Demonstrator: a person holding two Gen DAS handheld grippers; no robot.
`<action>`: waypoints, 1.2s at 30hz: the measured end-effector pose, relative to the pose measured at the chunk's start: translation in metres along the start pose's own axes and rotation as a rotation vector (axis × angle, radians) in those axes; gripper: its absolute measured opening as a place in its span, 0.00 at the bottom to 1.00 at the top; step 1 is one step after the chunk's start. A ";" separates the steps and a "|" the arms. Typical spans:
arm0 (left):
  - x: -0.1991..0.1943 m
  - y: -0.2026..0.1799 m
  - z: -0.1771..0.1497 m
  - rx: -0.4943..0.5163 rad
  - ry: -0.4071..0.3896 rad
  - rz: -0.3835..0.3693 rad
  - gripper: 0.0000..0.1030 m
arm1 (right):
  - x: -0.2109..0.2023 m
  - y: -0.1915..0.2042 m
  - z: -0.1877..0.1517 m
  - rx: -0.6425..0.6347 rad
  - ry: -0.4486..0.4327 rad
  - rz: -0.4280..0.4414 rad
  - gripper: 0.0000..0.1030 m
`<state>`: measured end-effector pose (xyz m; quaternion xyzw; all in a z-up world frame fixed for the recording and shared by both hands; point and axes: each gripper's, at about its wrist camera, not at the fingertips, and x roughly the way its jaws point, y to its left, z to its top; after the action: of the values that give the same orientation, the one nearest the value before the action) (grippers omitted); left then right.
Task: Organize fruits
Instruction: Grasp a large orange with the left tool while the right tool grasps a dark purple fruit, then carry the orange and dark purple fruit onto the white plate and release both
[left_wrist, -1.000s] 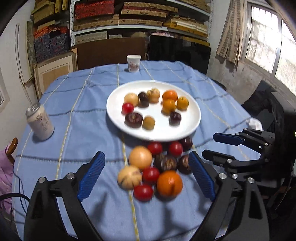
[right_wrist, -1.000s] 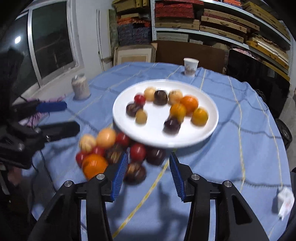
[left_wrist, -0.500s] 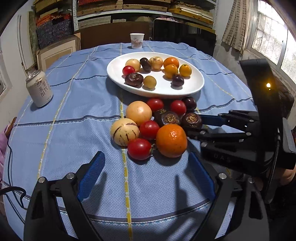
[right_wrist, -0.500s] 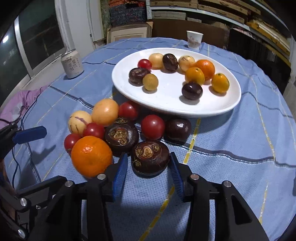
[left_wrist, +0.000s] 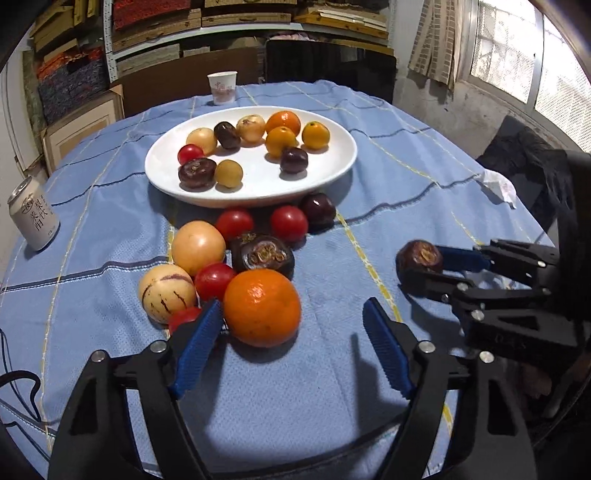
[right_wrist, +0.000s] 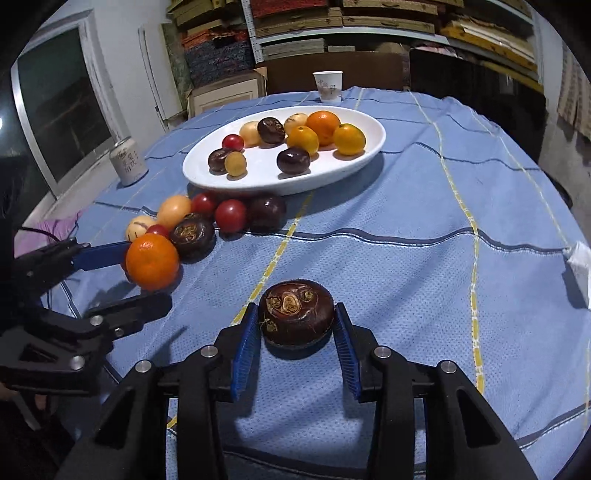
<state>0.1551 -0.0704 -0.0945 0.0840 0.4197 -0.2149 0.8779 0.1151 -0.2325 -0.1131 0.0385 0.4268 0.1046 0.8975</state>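
A white plate (left_wrist: 258, 177) (right_wrist: 332, 162) holds several small fruits. On the blue cloth in front of it lies a loose pile of red, yellow and dark fruits. At its near edge is a big orange (left_wrist: 262, 306) (right_wrist: 152, 260). My left gripper (left_wrist: 291, 306) (right_wrist: 147, 273) is closing around this orange. Its left pad is close beside the fruit and its right pad stands well clear. My right gripper (right_wrist: 295, 309) (left_wrist: 424, 266) is shut on a dark brown fruit (right_wrist: 295, 317) (left_wrist: 419, 256), held apart from the pile to its right.
A drink can (left_wrist: 33, 218) (right_wrist: 127, 162) stands at the table's left edge and a paper cup (left_wrist: 221, 86) (right_wrist: 328, 85) behind the plate. A crumpled tissue (left_wrist: 498, 186) lies at the right edge. Shelves and boxes line the back wall.
My right gripper has pulled the dark brown fruit out of the pile and off to the right. My left gripper has sunk toward the orange and its jaws have narrowed.
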 end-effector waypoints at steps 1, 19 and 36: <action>0.001 0.003 0.001 -0.015 0.001 -0.001 0.65 | 0.000 0.002 0.000 -0.014 -0.004 -0.002 0.40; 0.011 0.009 -0.004 0.001 0.018 0.065 0.44 | -0.004 0.004 -0.003 -0.027 -0.029 -0.001 0.40; -0.003 0.016 -0.006 -0.045 -0.026 0.062 0.43 | -0.007 0.004 -0.004 -0.023 -0.049 0.005 0.40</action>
<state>0.1566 -0.0533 -0.0961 0.0745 0.4101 -0.1790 0.8912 0.1073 -0.2303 -0.1094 0.0319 0.4034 0.1106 0.9078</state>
